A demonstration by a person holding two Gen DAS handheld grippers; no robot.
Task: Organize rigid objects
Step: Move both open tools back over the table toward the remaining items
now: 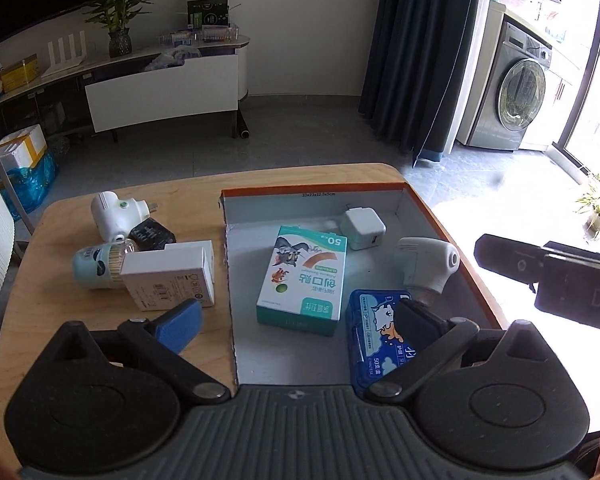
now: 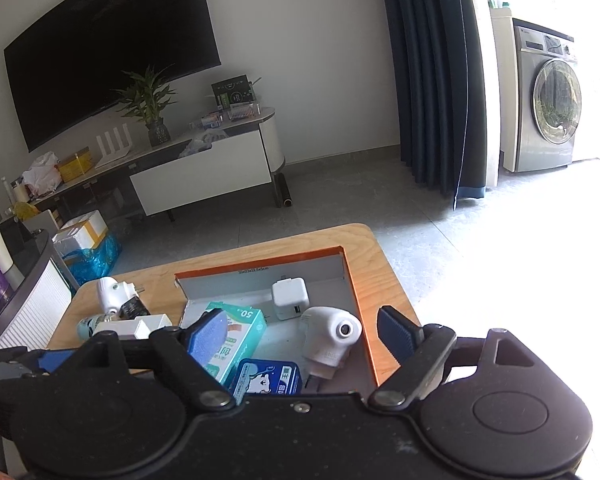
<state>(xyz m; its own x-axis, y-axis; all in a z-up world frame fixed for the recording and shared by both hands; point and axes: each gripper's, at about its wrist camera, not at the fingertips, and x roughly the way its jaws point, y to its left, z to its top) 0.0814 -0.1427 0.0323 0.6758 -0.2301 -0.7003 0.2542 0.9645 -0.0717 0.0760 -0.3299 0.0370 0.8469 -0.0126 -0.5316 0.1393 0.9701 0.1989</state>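
An orange-edged cardboard tray on the wooden table holds a green bandage box, a white charger cube, a white plug-in device and a blue tin. Left of the tray lie a white box, a pale blue toothpick jar, a second white plug-in device and a black adapter. My left gripper is open and empty above the tray's near end. My right gripper is open and empty above the tray.
The table has rounded corners and grey floor beyond. A TV stand with a plant lines the far wall. Dark curtain and washing machine stand at right. Boxes and a blue bag sit on the floor left.
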